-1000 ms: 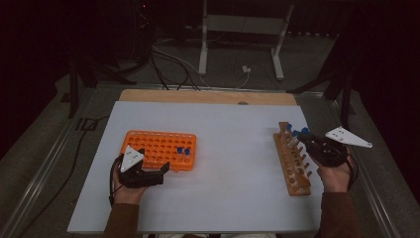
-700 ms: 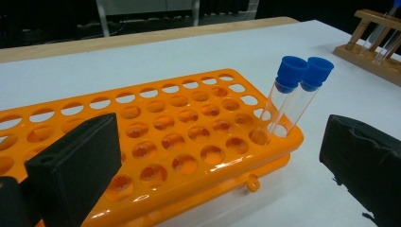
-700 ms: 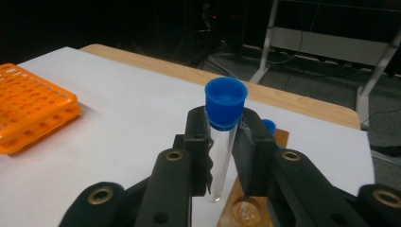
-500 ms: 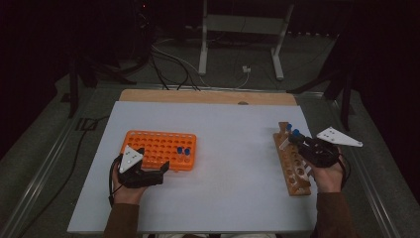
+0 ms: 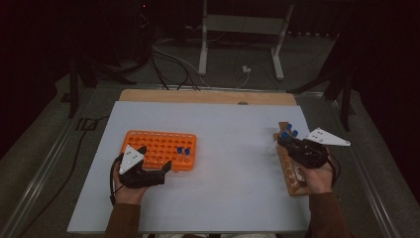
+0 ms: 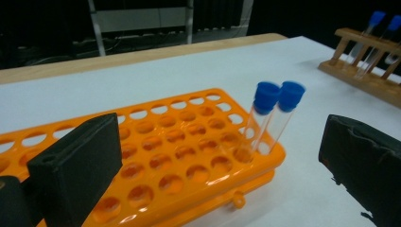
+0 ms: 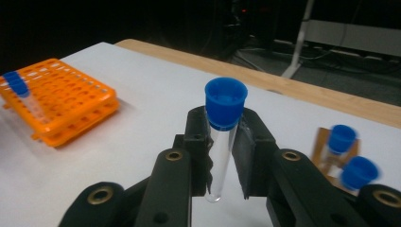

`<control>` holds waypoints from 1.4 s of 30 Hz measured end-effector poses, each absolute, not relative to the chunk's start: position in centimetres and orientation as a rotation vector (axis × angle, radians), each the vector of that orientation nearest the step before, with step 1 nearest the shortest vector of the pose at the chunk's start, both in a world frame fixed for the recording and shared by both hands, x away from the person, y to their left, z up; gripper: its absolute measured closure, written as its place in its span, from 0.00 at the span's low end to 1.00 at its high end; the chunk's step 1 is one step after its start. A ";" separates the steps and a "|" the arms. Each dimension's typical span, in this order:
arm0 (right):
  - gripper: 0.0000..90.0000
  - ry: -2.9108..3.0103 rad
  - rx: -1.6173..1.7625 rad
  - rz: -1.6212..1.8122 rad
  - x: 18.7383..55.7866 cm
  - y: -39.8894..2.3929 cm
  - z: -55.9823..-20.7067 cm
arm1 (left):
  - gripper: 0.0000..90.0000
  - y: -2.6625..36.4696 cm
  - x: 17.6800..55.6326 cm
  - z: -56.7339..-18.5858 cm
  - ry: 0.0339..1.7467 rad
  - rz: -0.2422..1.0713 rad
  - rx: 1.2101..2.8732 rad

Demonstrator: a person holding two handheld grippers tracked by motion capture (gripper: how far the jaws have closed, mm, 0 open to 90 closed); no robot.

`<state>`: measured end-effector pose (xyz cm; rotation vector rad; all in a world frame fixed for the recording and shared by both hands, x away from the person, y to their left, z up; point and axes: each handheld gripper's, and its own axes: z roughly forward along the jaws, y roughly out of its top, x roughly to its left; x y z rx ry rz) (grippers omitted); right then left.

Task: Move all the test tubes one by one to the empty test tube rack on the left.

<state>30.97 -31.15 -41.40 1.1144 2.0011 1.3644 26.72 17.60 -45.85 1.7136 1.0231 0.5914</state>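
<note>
The right tool [image 7: 226, 156] holds a blue-capped tube [image 7: 222, 142] tightly, the left tool [image 6: 227, 161] is wide beside the orange rack [image 6: 189, 142]; a hurried carry could tilt the tube and miss a hole.

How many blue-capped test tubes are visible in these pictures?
5: two stand in the orange rack at and; one is clamped in the right tool; two stand in the wooden rack at and.
</note>
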 end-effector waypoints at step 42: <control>0.85 2.248 0.965 1.457 30.3 -22.0 -42.4 | 0.18 1.2 29.0 -45.4 0.722 0.439 1.892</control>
